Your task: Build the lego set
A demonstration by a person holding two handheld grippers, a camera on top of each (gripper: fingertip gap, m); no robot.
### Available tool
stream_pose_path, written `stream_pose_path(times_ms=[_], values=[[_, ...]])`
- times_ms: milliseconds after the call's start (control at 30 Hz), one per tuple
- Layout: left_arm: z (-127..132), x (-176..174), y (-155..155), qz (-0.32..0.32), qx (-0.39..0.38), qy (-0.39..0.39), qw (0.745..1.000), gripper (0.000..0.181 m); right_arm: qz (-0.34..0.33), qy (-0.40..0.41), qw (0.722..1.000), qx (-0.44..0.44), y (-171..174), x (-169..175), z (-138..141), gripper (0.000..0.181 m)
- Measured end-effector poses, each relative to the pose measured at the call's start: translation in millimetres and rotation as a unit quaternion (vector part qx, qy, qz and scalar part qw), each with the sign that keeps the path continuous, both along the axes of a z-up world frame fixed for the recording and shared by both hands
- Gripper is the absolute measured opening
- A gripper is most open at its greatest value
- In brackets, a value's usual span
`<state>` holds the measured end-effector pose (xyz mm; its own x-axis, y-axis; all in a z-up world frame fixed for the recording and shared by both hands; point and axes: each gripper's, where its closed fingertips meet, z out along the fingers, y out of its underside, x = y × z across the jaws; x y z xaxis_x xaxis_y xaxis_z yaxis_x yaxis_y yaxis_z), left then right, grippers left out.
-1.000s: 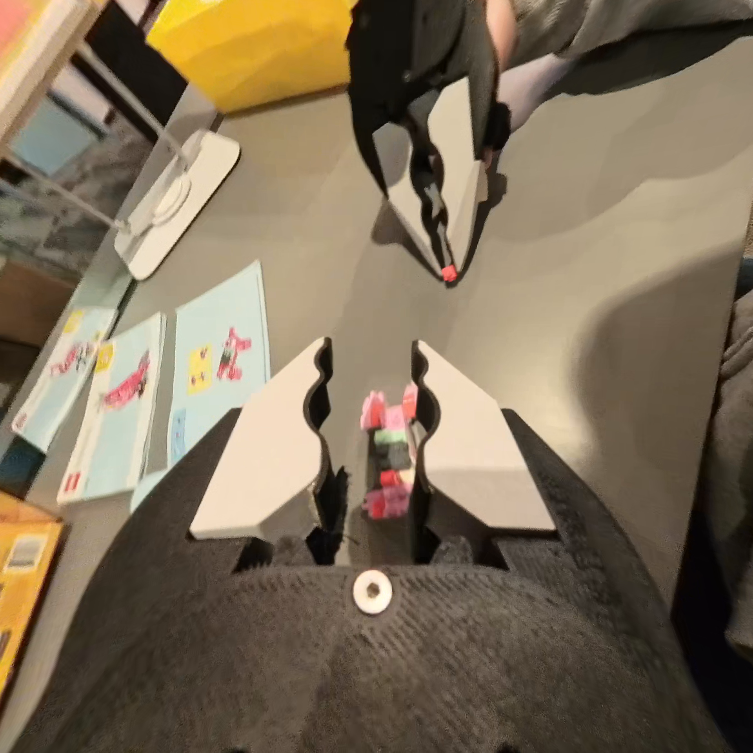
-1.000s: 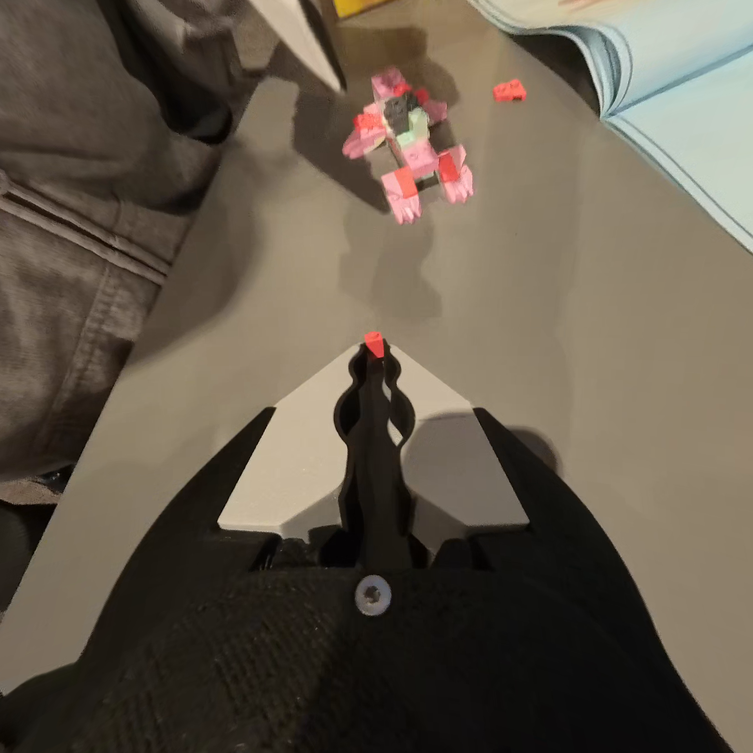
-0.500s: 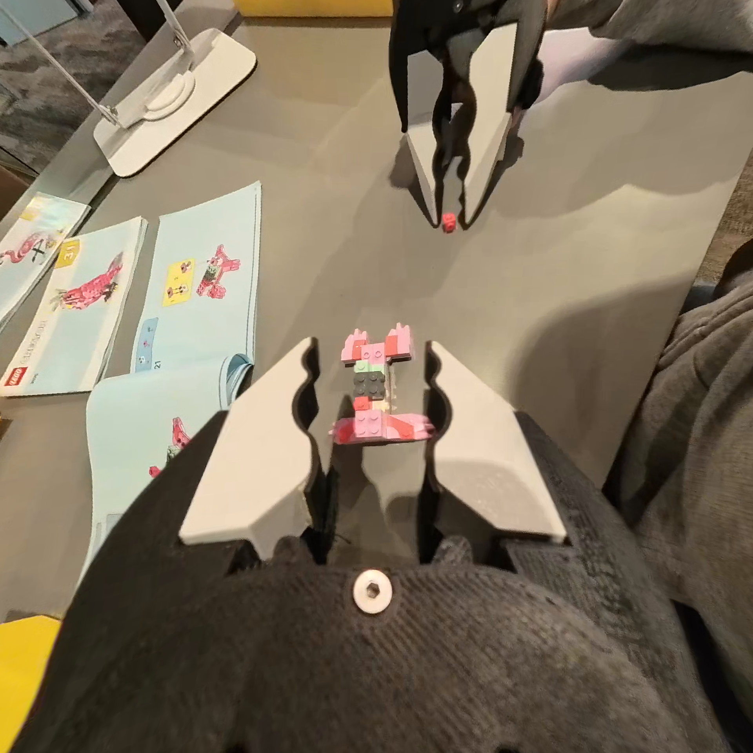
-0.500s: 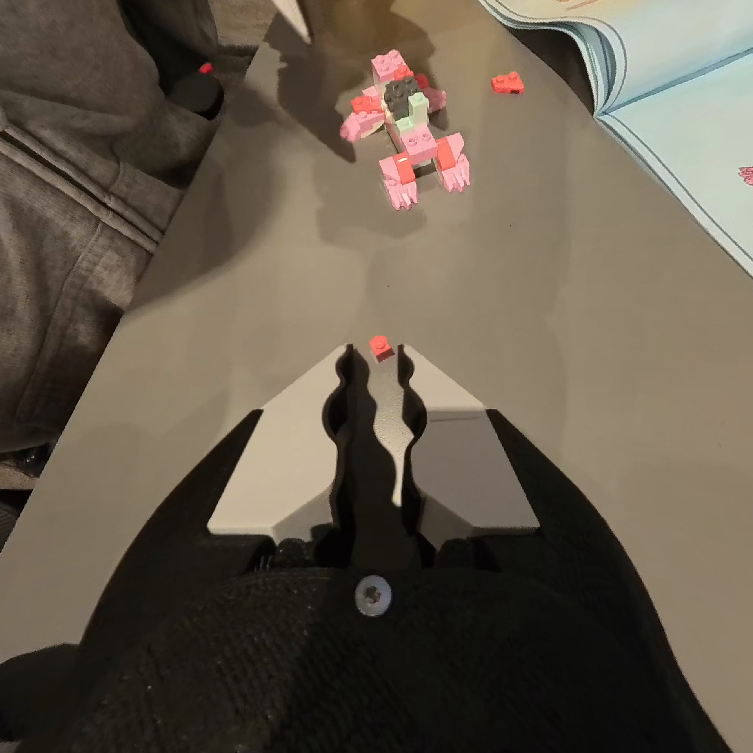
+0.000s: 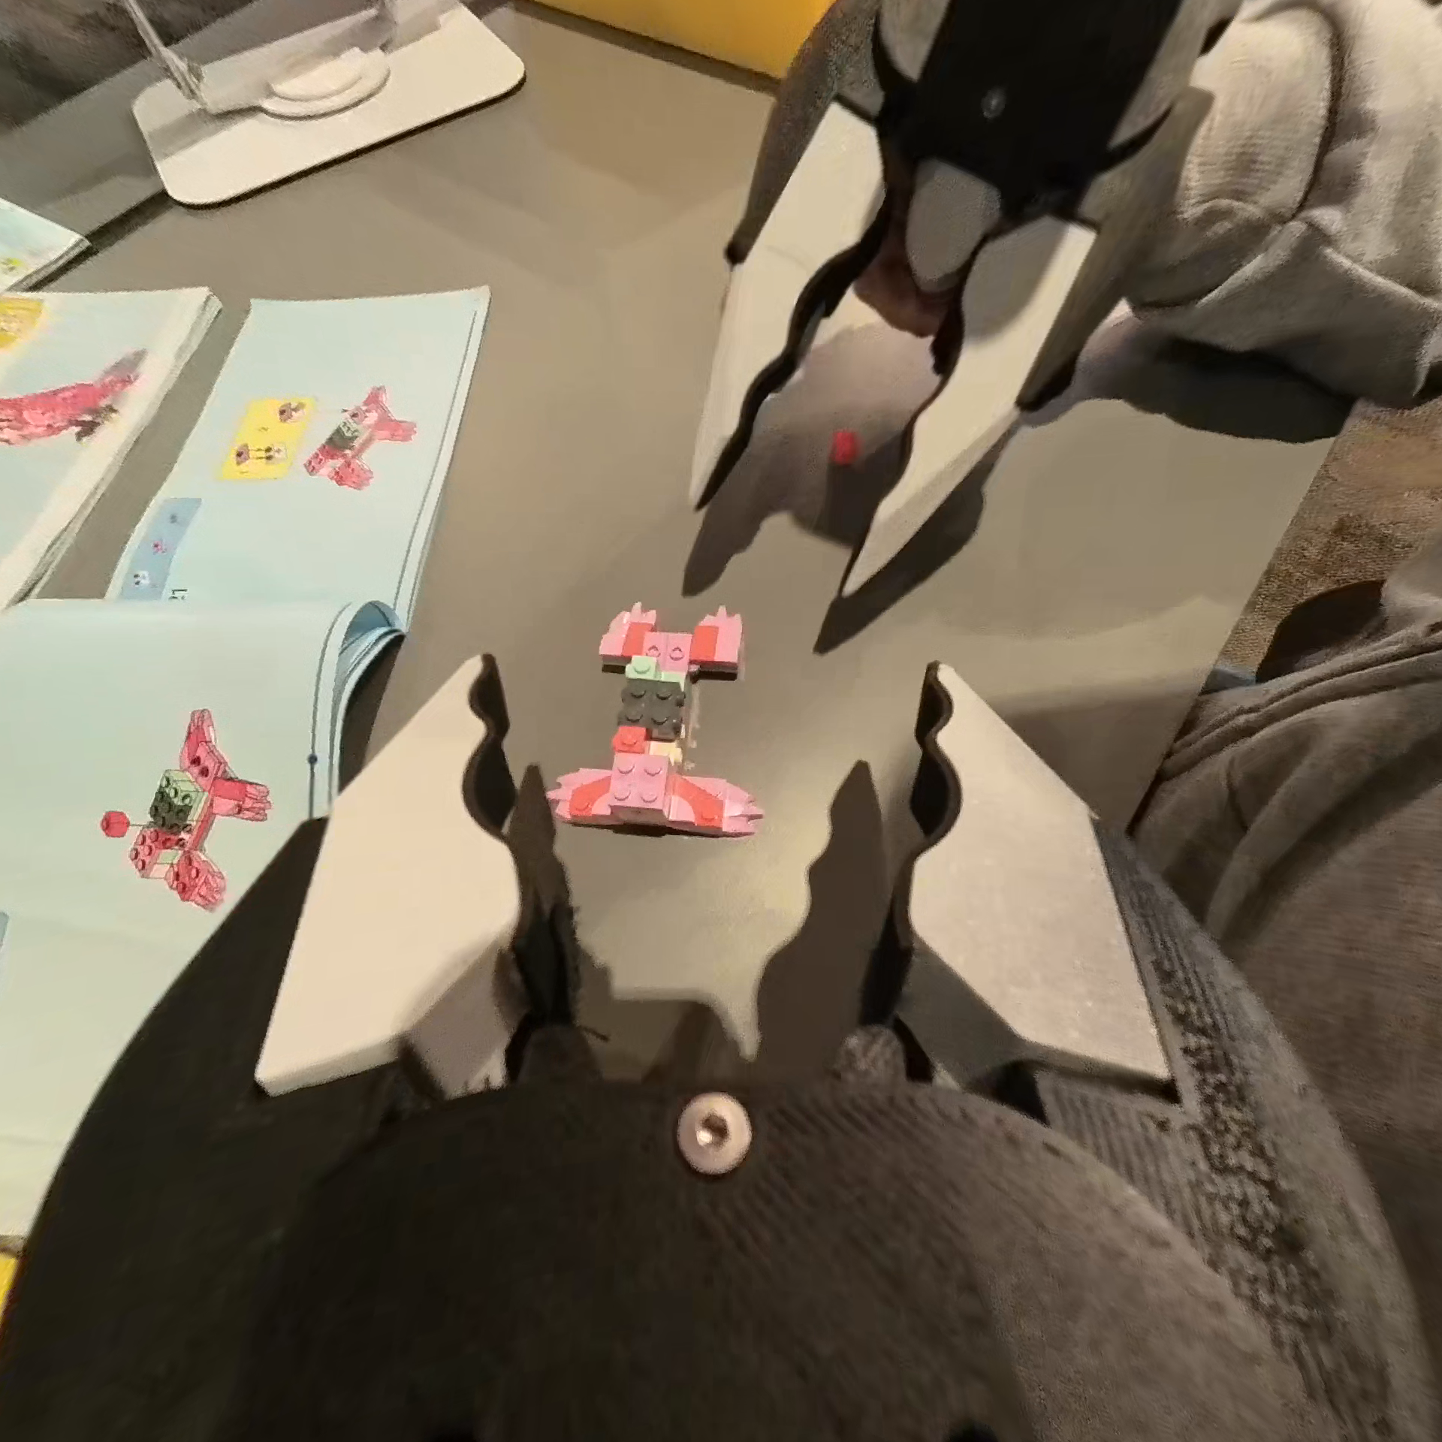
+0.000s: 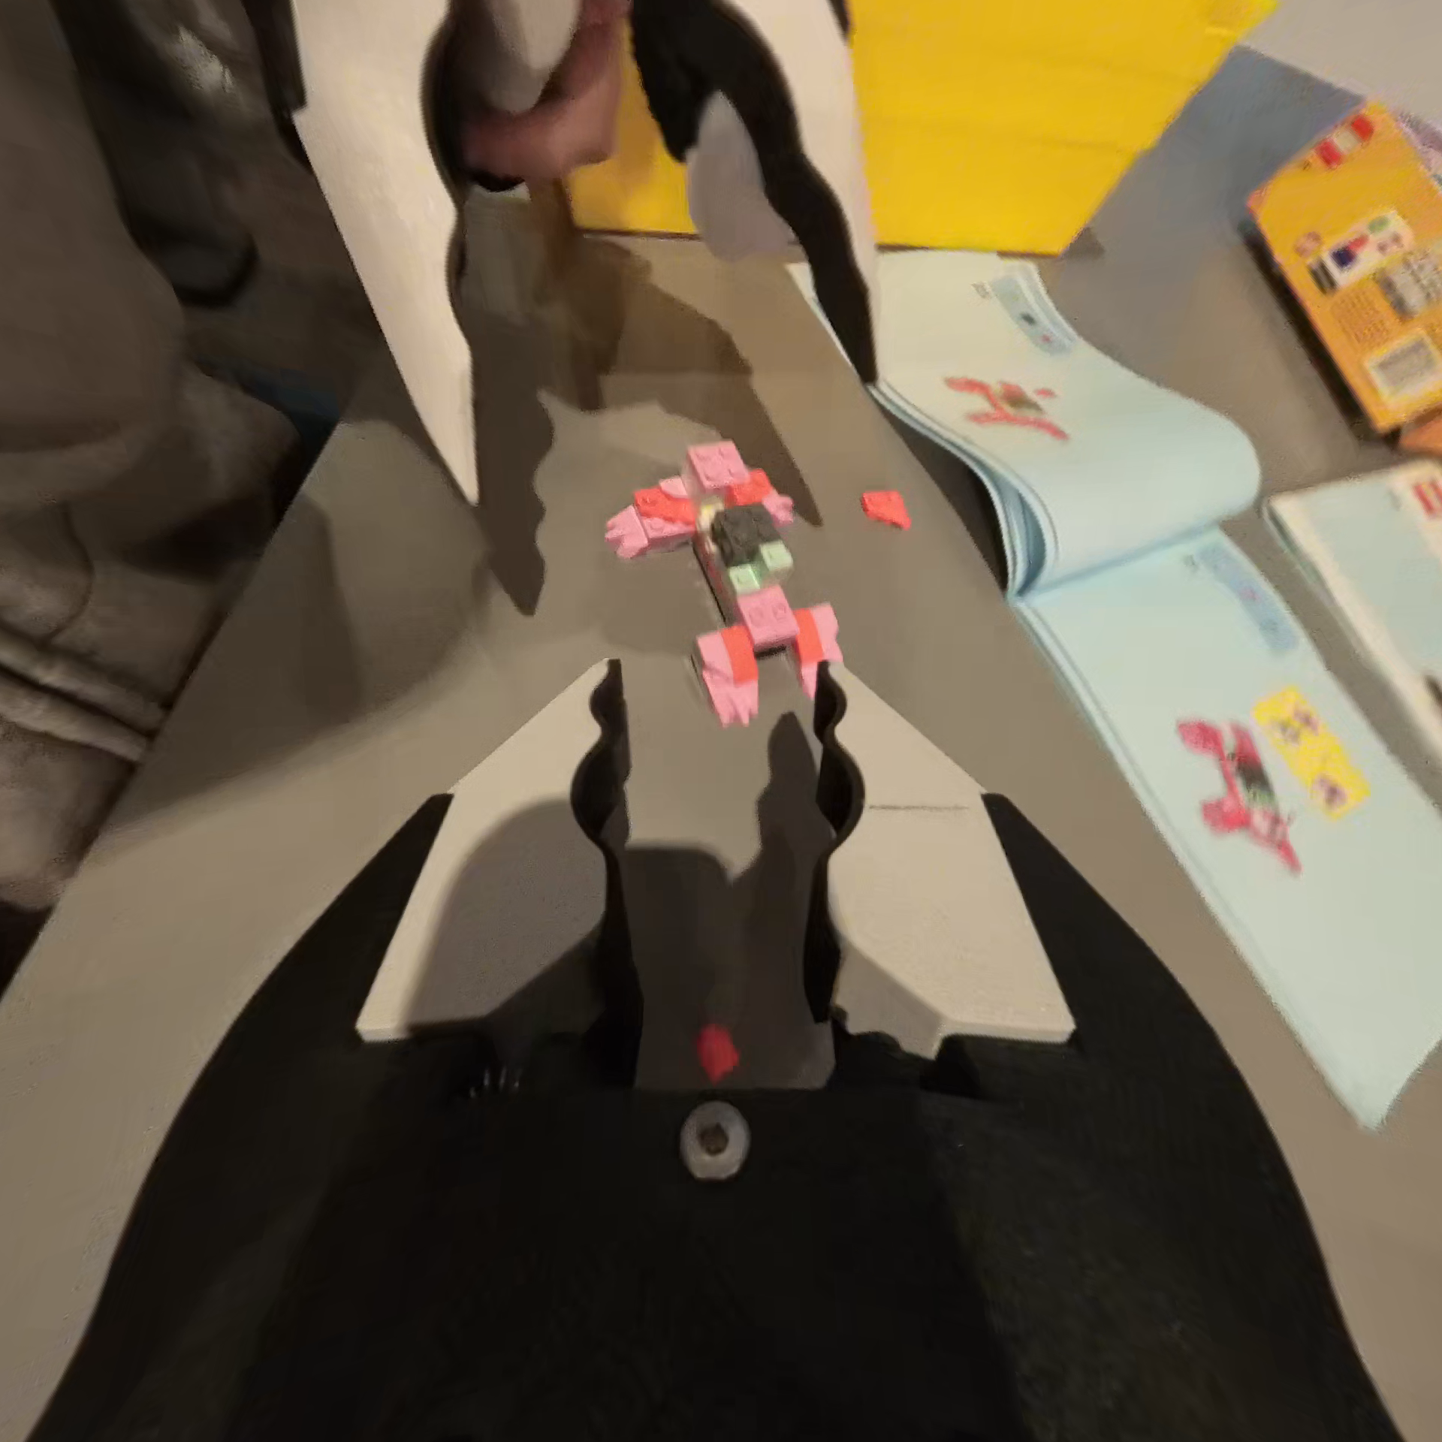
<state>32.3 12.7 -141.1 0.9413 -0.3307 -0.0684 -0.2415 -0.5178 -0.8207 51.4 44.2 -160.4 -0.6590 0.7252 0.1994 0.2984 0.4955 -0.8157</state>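
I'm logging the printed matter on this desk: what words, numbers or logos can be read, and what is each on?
I won't quote writing; here is what bears it.
Open light blue booklet: small page number at a lower corner.
Second booklet beside it: print blurred.
Orange box: small blurred print.
Lego model: none.

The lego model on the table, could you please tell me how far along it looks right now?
Partly built: the pink and red lego model stands assembled with body and clawed feet. Nothing is in hand; the left hand-held gripper and the right hand-held gripper are both open. The small red piece lies loose on the table, and a red plate lies beside the open instruction booklet, so these seemingly remain to add.
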Motion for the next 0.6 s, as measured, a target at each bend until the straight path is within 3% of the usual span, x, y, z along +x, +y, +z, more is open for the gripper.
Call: stream_pose_path(times_ms=[133, 233, 333, 467, 600], values=[[-3, 0, -2, -0.01, 0.006, 0.002, 1.0, 0.099, 0.051, -0.029, 0.998, 0.03, -27, -28, -3, 0.047], [-1, 2, -1, -0.015, 0.032, -0.01, 0.999, 0.091, 0.081, -0.093, 0.992, 0.034, -34, -41, -21, 0.042], [-4, 3, -1, -0.02, 0.048, -0.014, 0.999, 0.088, 0.097, -0.131, 0.985, 0.052, -32, -46, -36, 0.021], [-3, 0, 2, -0.028, 0.076, 0.022, 0.996, 0.088, 0.112, -0.163, 0.98, 0.033, -25, -42, -33, 0.017], [0, -6, 11, -0.043, 0.123, 0.071, 0.989, 0.09, 0.131, -0.178, 0.975, -0.01, -11, -34, -12, 0.016]])
